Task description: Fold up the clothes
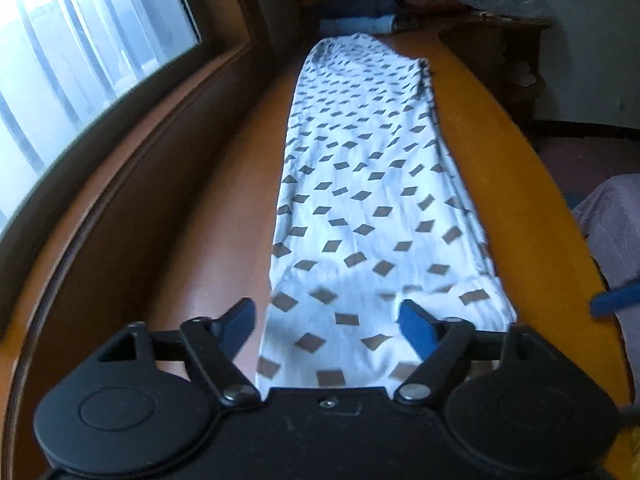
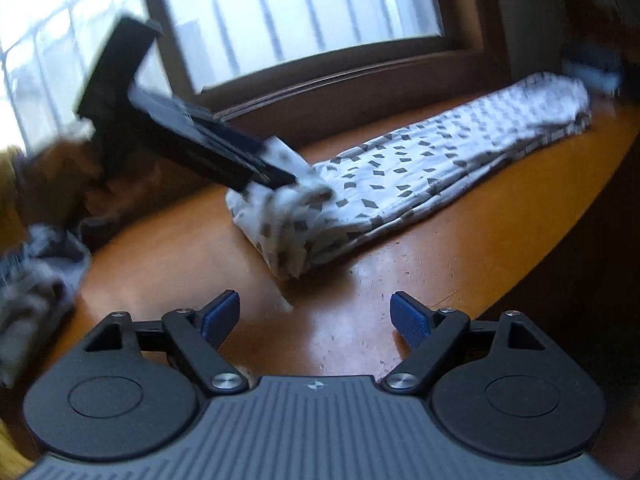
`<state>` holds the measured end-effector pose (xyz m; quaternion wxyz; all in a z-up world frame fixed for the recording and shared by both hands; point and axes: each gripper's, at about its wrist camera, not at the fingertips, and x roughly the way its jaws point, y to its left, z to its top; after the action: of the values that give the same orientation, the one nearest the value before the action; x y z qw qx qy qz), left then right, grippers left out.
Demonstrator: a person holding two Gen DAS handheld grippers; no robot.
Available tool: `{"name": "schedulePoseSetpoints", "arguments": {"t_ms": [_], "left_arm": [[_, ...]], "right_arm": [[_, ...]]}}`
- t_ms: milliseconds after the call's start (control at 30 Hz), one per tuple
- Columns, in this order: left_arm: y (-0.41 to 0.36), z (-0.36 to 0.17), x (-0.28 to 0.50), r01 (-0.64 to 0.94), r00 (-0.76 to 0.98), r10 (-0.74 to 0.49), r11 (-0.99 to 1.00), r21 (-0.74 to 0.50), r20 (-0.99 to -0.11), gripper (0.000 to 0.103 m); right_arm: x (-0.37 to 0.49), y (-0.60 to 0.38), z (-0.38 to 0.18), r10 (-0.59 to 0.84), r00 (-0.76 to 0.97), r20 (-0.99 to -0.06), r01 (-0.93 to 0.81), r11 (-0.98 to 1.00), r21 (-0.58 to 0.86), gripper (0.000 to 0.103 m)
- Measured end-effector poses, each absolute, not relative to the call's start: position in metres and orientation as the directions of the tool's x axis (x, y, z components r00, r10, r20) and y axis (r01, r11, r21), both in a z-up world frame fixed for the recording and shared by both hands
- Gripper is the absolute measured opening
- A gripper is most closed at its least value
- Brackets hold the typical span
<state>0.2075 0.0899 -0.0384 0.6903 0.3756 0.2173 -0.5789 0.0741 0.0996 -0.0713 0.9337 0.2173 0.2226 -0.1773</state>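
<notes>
The cloth (image 1: 368, 184), white with dark diamonds, lies as a long narrow strip on the orange table (image 1: 516, 184), running from the bottom centre of the left wrist view up to the top centre. In the right wrist view it crosses from centre to upper right, its near end bunched into a loose roll.

The left gripper (image 1: 328, 320) has its fingers spread wide over that near end; the cloth passes beneath and between them, but the pads do not press on it. In the right wrist view it shows as a black, blurred body (image 2: 200, 140) at left centre, its tip buried in the bunched fabric. The right gripper (image 2: 316, 316) also stands wide apart, over bare table at the bottom of its view, holding nothing.

The risk, as I judge it: with neither gripper clamped, the bunched end is free to slump or unroll, and the fold's edges would drift out of line. A closing left gripper might catch only the top layer, so lifting would peel the strip open. The strip lies close to the table's right edge, and a sideways drag could pull it over. A separate pile (image 2: 36, 272) at the left could snag a sweeping right gripper.
</notes>
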Motion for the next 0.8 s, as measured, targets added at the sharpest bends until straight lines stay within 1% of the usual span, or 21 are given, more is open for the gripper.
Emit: {"name": "schedulePoseSetpoints", "arguments": {"t_ms": [67, 167, 233, 333, 367, 400, 467, 500, 600, 667, 700, 800], "left_arm": [[0.080, -0.049, 0.207, 0.956, 0.272, -0.610, 0.079, 0.284, -0.744, 0.088], [0.078, -0.053, 0.208, 0.950, 0.302, -0.598, 0.128, 0.284, -0.742, 0.096], [0.079, -0.053, 0.208, 0.944, 0.324, -0.589, 0.154, 0.290, -0.741, 0.097], [0.083, -0.050, 0.204, 0.935, 0.352, -0.582, 0.185, 0.301, -0.733, 0.097], [0.086, -0.048, 0.203, 0.931, 0.364, -0.584, 0.200, 0.305, -0.726, 0.097], [0.089, -0.046, 0.204, 0.926, 0.376, -0.588, 0.217, 0.308, -0.717, 0.097], [0.097, -0.043, 0.210, 0.917, 0.398, -0.586, 0.253, 0.308, -0.705, 0.098], [0.100, -0.043, 0.214, 0.914, 0.406, -0.580, 0.268, 0.305, -0.706, 0.098], [0.114, -0.044, 0.231, 0.921, 0.385, -0.563, 0.291, 0.260, -0.731, 0.098], [0.127, -0.043, 0.241, 0.938, 0.337, -0.569, 0.274, 0.213, -0.750, 0.098], [0.133, -0.042, 0.243, 0.943, 0.322, -0.572, 0.259, 0.207, -0.754, 0.098], [0.148, -0.044, 0.251, 0.956, 0.291, -0.576, 0.213, 0.204, -0.764, 0.098]], "right_arm": [[0.073, 0.090, -0.069, -0.189, 0.863, -0.468, 0.400, 0.822, 0.405, 0.087], [0.071, 0.080, -0.066, -0.120, 0.900, -0.420, 0.338, 0.799, 0.497, 0.090], [0.069, 0.076, -0.065, -0.065, 0.923, -0.380, 0.280, 0.792, 0.543, 0.097], [0.070, 0.070, -0.069, 0.010, 0.936, -0.352, 0.217, 0.769, 0.601, 0.100], [0.072, 0.069, -0.071, 0.024, 0.928, -0.372, 0.222, 0.767, 0.602, 0.101], [0.075, 0.068, -0.071, 0.018, 0.909, -0.416, 0.251, 0.773, 0.583, 0.103], [0.084, 0.068, -0.068, -0.021, 0.853, -0.521, 0.328, 0.797, 0.506, 0.103], [0.087, 0.067, -0.068, -0.013, 0.837, -0.547, 0.334, 0.803, 0.493, 0.103], [0.088, 0.056, -0.071, 0.141, 0.854, -0.501, 0.237, 0.752, 0.615, 0.103], [0.088, 0.050, -0.072, 0.166, 0.857, -0.488, 0.229, 0.725, 0.650, 0.103], [0.090, 0.050, -0.070, 0.162, 0.857, -0.489, 0.230, 0.729, 0.645, 0.103], [0.099, 0.056, -0.059, 0.096, 0.854, -0.512, 0.245, 0.793, 0.558, 0.103]]}}
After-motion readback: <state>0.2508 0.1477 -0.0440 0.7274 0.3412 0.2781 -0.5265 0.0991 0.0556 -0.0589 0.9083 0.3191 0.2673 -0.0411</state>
